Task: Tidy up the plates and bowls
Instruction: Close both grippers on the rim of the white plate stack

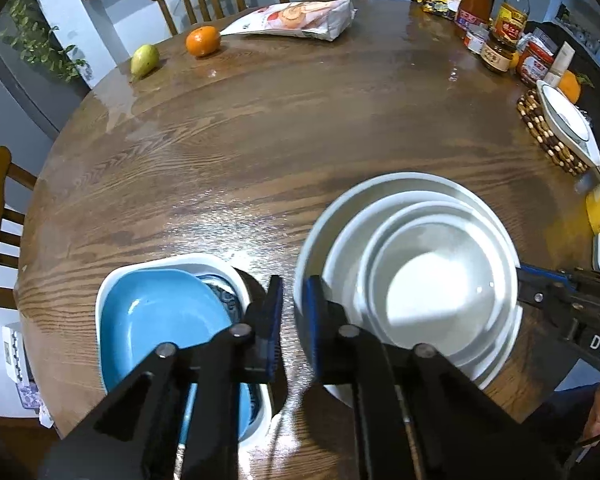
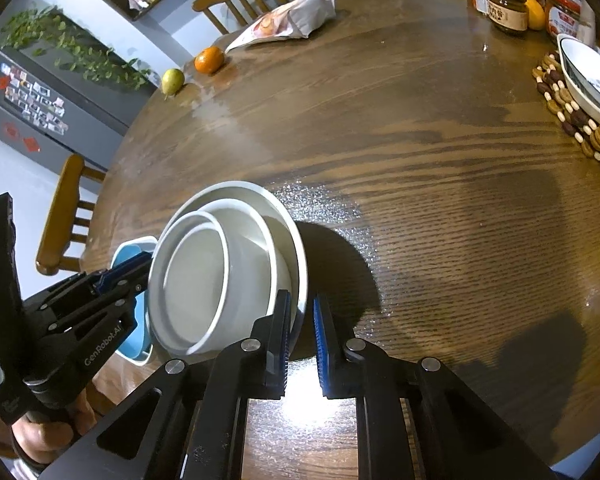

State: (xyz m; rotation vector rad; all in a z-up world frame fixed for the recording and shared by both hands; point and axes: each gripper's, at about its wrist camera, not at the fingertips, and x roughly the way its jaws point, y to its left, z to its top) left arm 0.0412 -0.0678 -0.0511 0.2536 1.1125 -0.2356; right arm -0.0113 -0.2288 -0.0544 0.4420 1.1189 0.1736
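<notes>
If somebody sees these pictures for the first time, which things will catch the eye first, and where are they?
First the stack of white dishes near the front edge of the round wooden table, gripped at opposite rims by the left gripper and the right gripper. Just left of it sits a bright blue dish inside a white one. At the far edge lie an orange and a green pear.

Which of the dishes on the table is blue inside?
The blue dish, nested in a white squarish dish left of the white stack; the stacked dishes are all white.
</notes>
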